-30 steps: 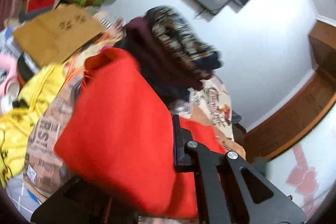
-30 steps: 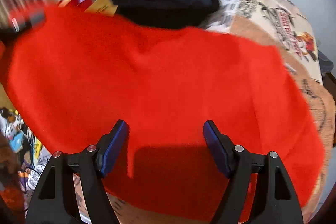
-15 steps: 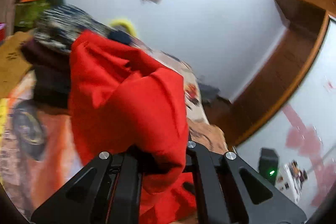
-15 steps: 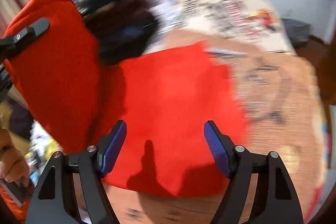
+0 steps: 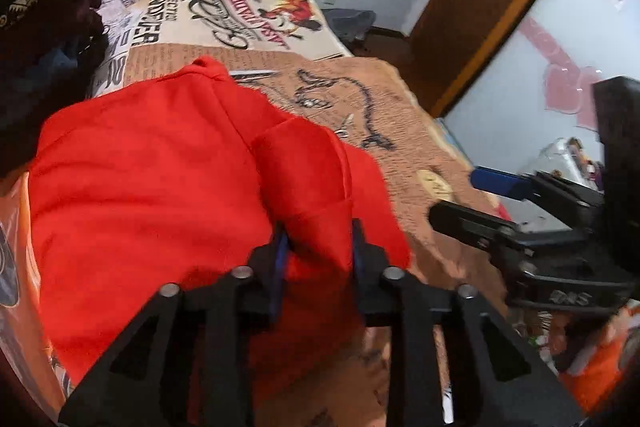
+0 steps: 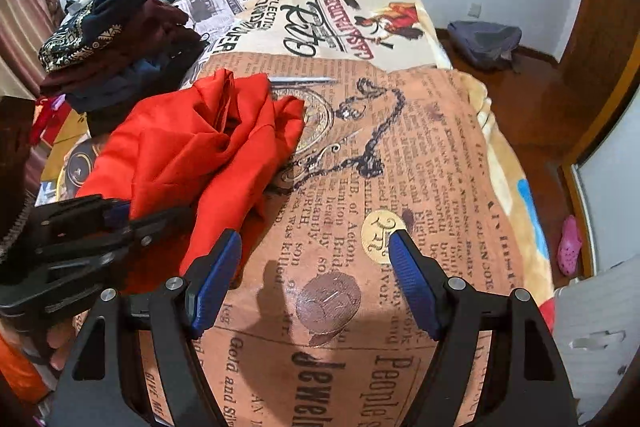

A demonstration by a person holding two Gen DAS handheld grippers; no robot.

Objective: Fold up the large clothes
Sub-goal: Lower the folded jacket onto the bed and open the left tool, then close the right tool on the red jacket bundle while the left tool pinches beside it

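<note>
Red garment (image 6: pixel 192 151) — crumpled, loosely bunched — lies on the newspaper-print blanket (image 6: pixel 400 187).

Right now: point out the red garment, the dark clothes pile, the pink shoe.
red garment (image 6: pixel 180 155): right wrist view, middle of the crumpled cloth.
dark clothes pile (image 6: pixel 116 47): right wrist view, maroon layer.
pink shoe (image 6: pixel 570 245): right wrist view, upper.

A bed with a newspaper-print blanket (image 6: pixel 420 163) fills the middle. At its far left corner lies a pile of dark clothes (image 6: pixel 116 43). On the wooden floor (image 6: pixel 532 99) behind the bed there is a grey bundle (image 6: pixel 484 41), maybe a bag, and a pink shoe (image 6: pixel 570 245) lies at the right.
</note>
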